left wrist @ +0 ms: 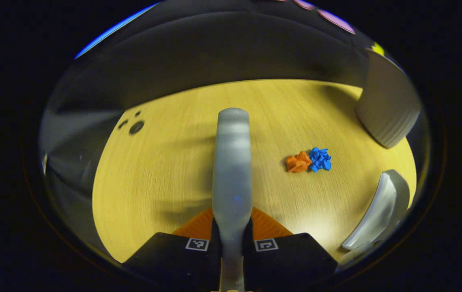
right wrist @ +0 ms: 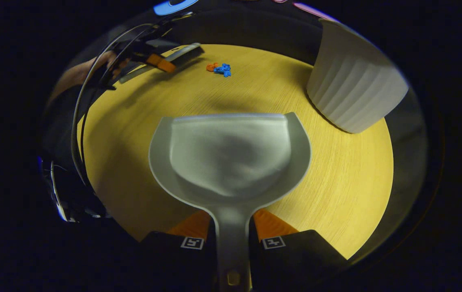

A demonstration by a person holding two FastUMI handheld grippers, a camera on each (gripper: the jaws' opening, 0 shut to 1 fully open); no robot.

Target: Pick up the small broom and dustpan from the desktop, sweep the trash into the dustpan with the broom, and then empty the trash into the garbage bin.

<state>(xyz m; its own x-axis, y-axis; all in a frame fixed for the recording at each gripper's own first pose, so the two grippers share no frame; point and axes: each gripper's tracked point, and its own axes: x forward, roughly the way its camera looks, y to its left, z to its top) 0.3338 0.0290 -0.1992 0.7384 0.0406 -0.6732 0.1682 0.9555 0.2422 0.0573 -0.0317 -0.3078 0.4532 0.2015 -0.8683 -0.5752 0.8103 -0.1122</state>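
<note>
Yellow wood grain covers the round desktop (left wrist: pixel 166 170), lit brightly against the dark booth. In the left gripper view, three small dark holes (left wrist: pixel 135 126) sit near the desktop's far left edge. At the centre, the left gripper (left wrist: pixel 231 243) is closed on the broom (left wrist: pixel 231 162), both fingers pressing the narrow part of its pale grey handle, which runs straight ahead and looks blurred. To the right of it lie the two bits of trash on the bare wood: a crumpled orange scrap (left wrist: pixel 297 162) touching a crumpled blue scrap (left wrist: pixel 320 159). Further right, the white ribbed garbage bin (left wrist: pixel 387 109) stands at the desktop's edge, and below it the curved rim of the grey dustpan (left wrist: pixel 381 211) comes in from the side.

In the right gripper view, at the upper left, a hand (right wrist: pixel 78 75) holds the left gripper (right wrist: pixel 162 63), with the broom's head (right wrist: pixel 184 52) reaching over the desktop (right wrist: pixel 125 134). Just beside the broom head lie the orange scrap (right wrist: pixel 212 67) and the blue scrap (right wrist: pixel 224 69), well apart from the dustpan. In the middle, the right gripper (right wrist: pixel 233 243) clamps the dustpan's handle between both fingers, and the dustpan (right wrist: pixel 231 158) spreads forward, its straight front lip toward the trash. I cannot tell whether the pan rests on the wood or is held just above it. At the upper right stands the garbage bin (right wrist: pixel 352 89), near the pan's right corner but not touching it.
</note>
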